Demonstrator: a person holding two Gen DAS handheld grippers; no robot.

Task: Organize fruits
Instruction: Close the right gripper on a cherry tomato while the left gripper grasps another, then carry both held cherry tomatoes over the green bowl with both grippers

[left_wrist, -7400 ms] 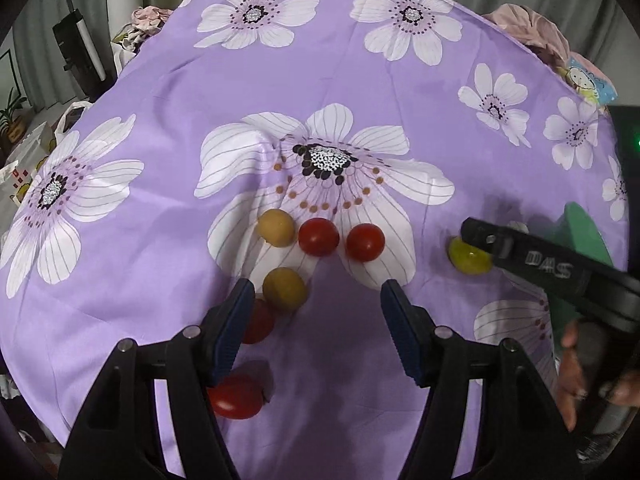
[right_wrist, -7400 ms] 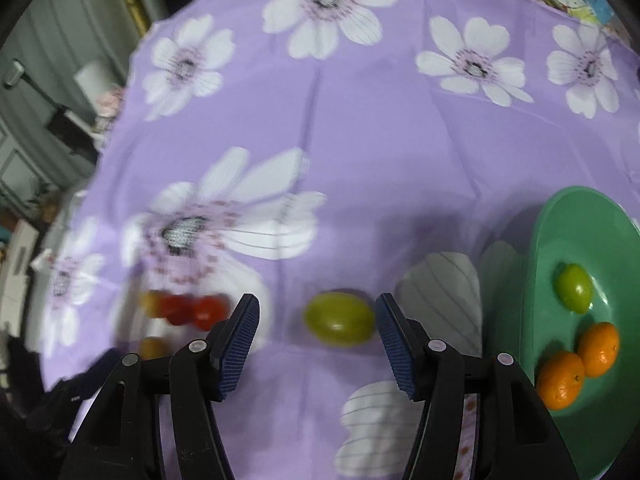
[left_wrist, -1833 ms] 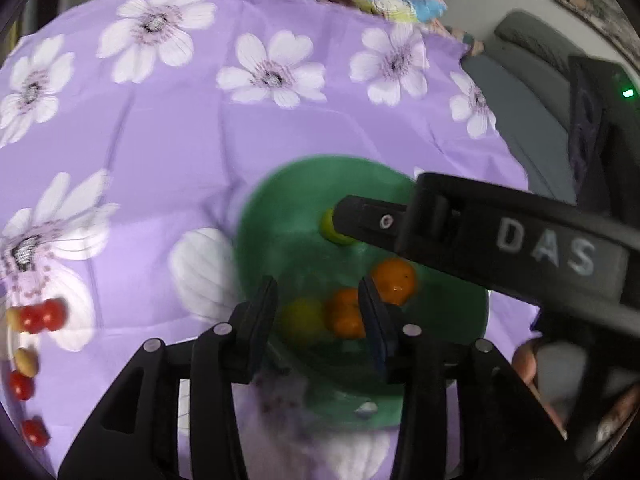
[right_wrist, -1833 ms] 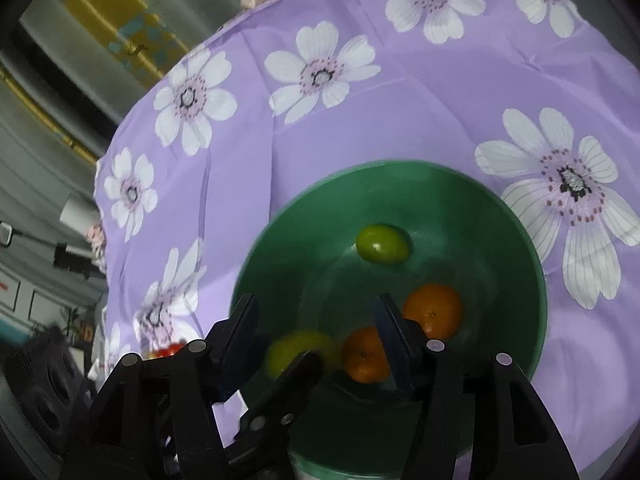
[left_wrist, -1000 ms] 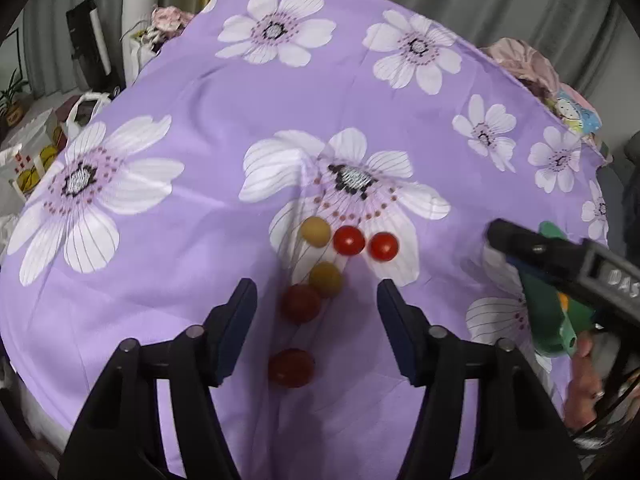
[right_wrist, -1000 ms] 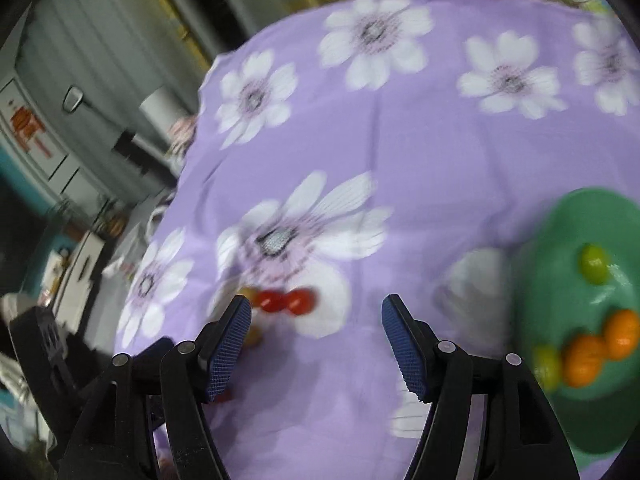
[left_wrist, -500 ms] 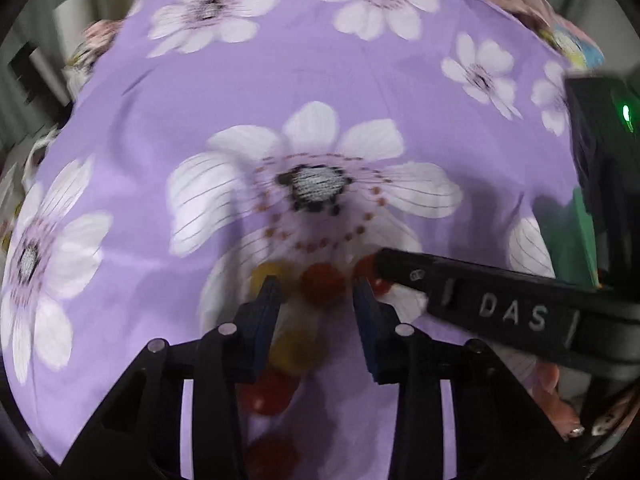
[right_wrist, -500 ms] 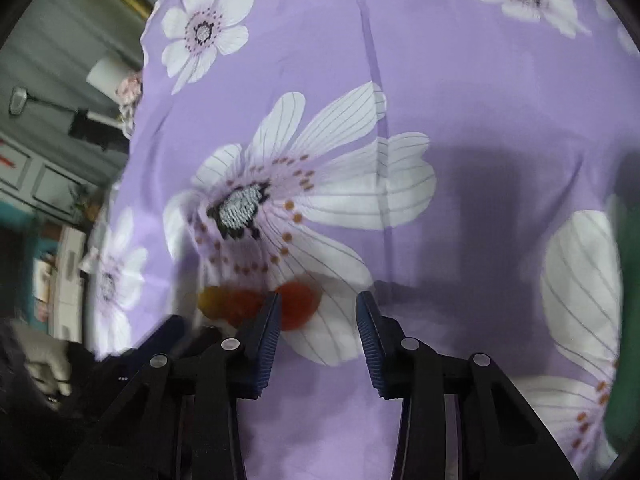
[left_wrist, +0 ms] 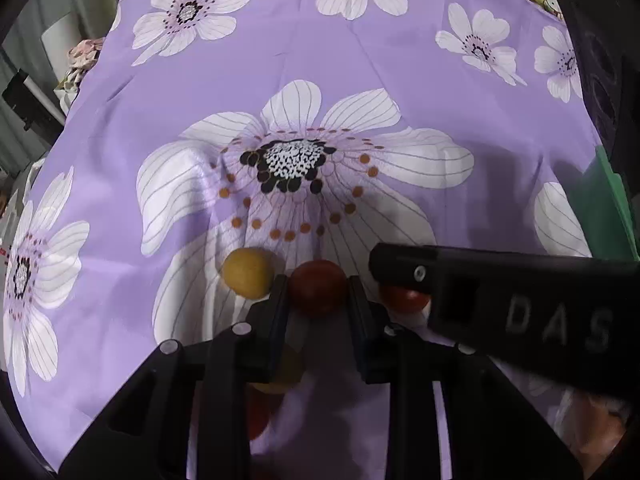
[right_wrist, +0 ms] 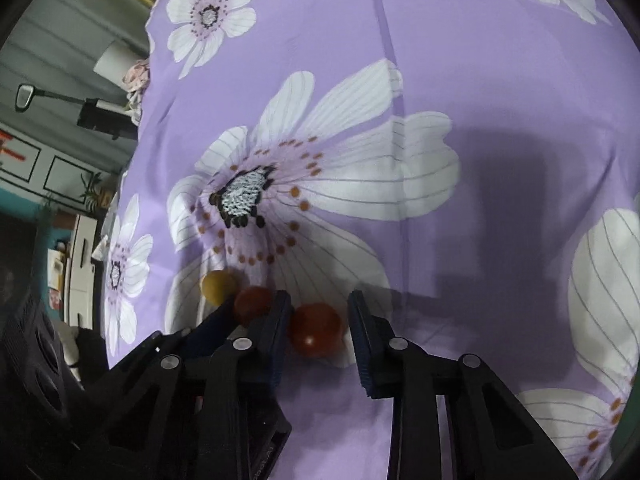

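We have both tongs down on the purple cloth (left_wrist: 360, 60) at once. The left tongs (left_wrist: 319, 294) have just been closing and now pinch a red tomato (left_wrist: 318, 286) between the pads. The right tongs (right_wrist: 318, 322) have just been closing too, and a second tomato (right_wrist: 316, 330) sits between the pads; the near pad touches it, but there is a sliver of gap on the far side, so we judge this grip only just made. A yellow fruit (left_wrist: 248, 273) lies just beside the left tongs, and more fruit shows under them, partly hidden. The green bowl (left_wrist: 600, 208) peeks in at the right edge, well apart. So we reckon there is plenty left: two in hand, several waiting on the cloth.
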